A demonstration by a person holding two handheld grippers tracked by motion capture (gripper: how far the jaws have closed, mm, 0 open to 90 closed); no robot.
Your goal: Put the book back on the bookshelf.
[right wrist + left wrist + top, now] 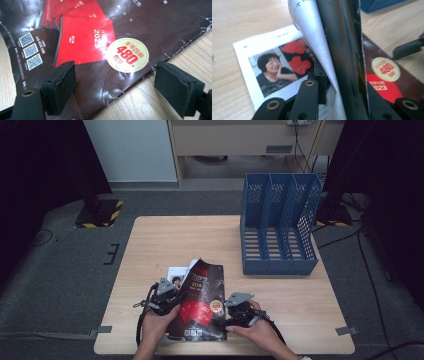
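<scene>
Two grippers on the magazine (200, 302) at the bench (150, 245) front edge: left gripper (167, 295) pinches its lifted cover, right gripper (117, 85) spread over the lower corner. Risk: thin creased cover tears or slips if pulled further. Pinch point itself hidden behind curled pages.

The left gripper (337, 100) clamps the lifted, glossy dark-brown magazine cover (342, 45); beneath lies a white inner page with a portrait photograph (262, 70) on the light wooden table (232, 25).
</scene>
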